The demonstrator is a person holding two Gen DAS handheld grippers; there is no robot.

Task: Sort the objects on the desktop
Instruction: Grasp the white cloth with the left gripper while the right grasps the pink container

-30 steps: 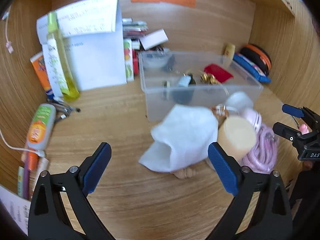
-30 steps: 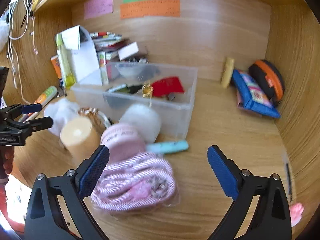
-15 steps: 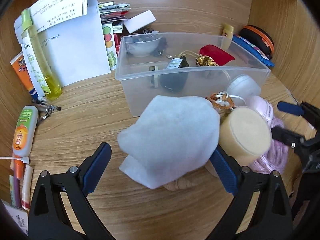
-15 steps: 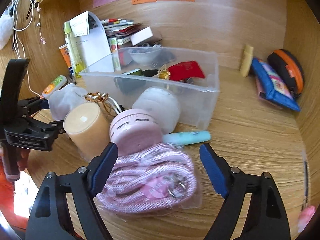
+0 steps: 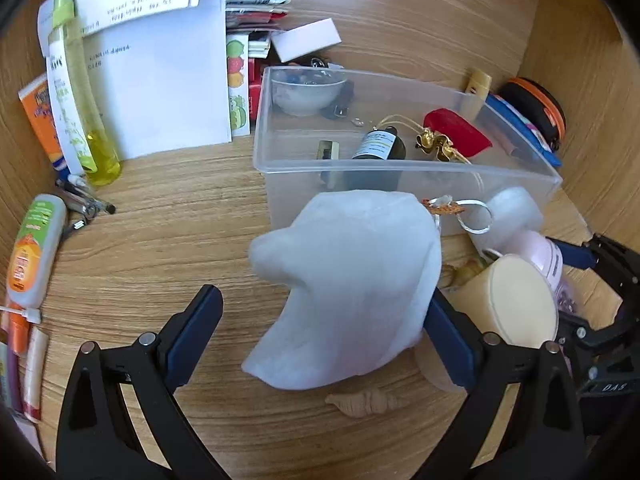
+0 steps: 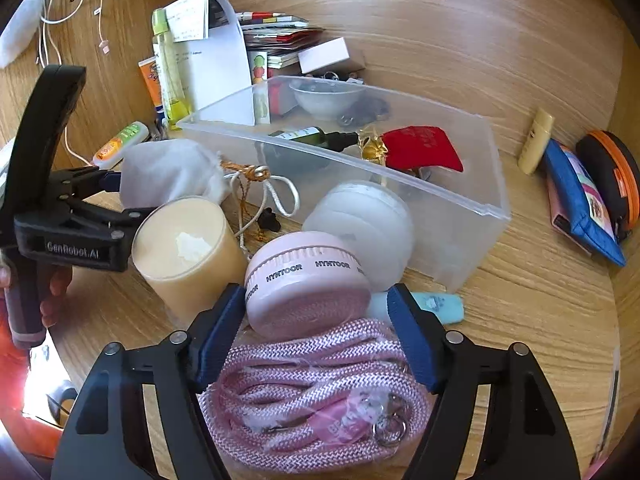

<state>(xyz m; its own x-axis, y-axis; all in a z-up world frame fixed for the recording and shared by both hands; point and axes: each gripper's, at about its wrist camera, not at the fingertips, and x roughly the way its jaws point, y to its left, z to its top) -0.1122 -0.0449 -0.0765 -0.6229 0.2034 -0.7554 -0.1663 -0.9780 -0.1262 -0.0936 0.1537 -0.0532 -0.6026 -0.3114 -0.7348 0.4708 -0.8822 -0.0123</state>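
Observation:
A white cloth pouch (image 5: 352,288) lies on the wooden desk between the open fingers of my left gripper (image 5: 320,336); it also shows in the right wrist view (image 6: 172,172). A cream cylinder (image 6: 184,252) stands beside it. My right gripper (image 6: 314,336) is open around a bagged pink rope (image 6: 316,396), its fingertips flanking a pink HYHTOOR puck (image 6: 308,284). A clear plastic bin (image 6: 472,208) behind holds a dark bottle (image 5: 380,146), a red pouch (image 6: 424,148), a gold ornament and a white bowl (image 5: 308,92).
A white round puff (image 6: 364,224) and a teal tube (image 6: 436,304) lie by the bin. Papers, a yellow bottle (image 5: 76,92) and an orange-labelled tube (image 5: 32,248) stand left. Blue and orange pouches (image 6: 588,196) lie right. Wooden walls enclose the desk.
Both grippers have moved forward and down. The left now straddles the white pouch. The right has narrowed and closed in around the pink rope and puck.

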